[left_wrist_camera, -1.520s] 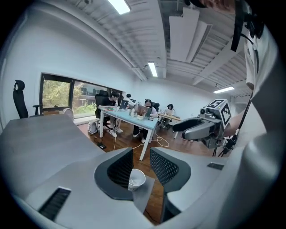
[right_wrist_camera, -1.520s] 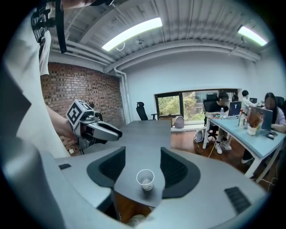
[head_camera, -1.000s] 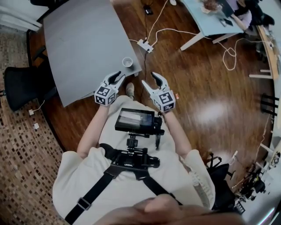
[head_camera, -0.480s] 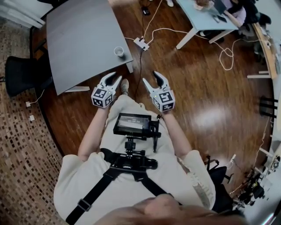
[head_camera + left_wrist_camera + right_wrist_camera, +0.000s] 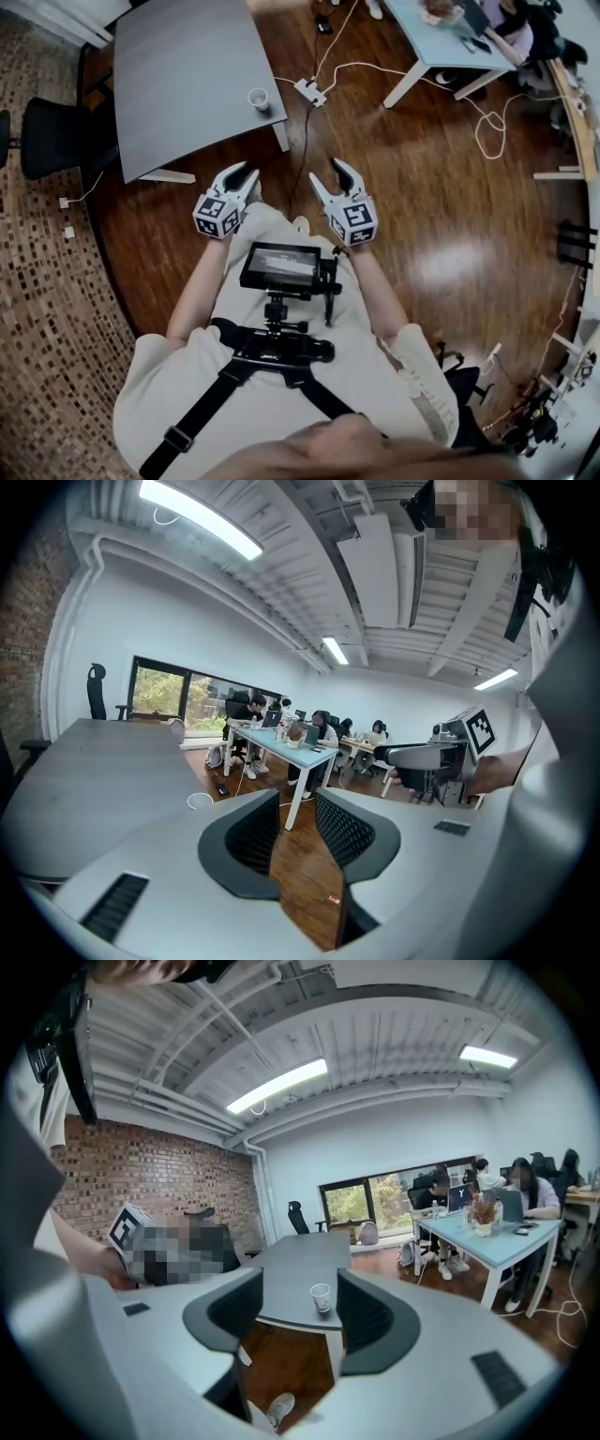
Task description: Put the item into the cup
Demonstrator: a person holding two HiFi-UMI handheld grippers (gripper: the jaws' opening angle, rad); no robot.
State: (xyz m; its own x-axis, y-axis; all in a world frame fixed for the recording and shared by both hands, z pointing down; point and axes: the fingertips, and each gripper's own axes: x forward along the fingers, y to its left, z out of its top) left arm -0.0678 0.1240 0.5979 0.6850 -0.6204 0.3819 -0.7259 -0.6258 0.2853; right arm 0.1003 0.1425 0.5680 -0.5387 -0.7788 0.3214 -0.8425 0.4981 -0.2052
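A white paper cup (image 5: 259, 98) stands upright near the corner of the grey table (image 5: 178, 75). My left gripper (image 5: 242, 175) and right gripper (image 5: 326, 174) hover over the wood floor, short of the table and well apart from the cup. Both are open with nothing between their fingers. The right gripper view frames the cup (image 5: 321, 1297) on the table (image 5: 300, 1260) between that gripper's (image 5: 300, 1281) spread jaws. The left gripper (image 5: 298, 803) looks along the floor, where a tiny reddish object (image 5: 333, 900) lies. I cannot tell what that object is.
A black office chair (image 5: 52, 141) stands left of the table. A power strip with white cables (image 5: 309, 91) lies on the floor beyond the table corner. A light blue desk (image 5: 441, 47) with seated people is at the far right. A shoe (image 5: 272, 1410) shows below the right jaws.
The table and cup now lie farther from both grippers than a second ago. Both grippers stayed open and empty.
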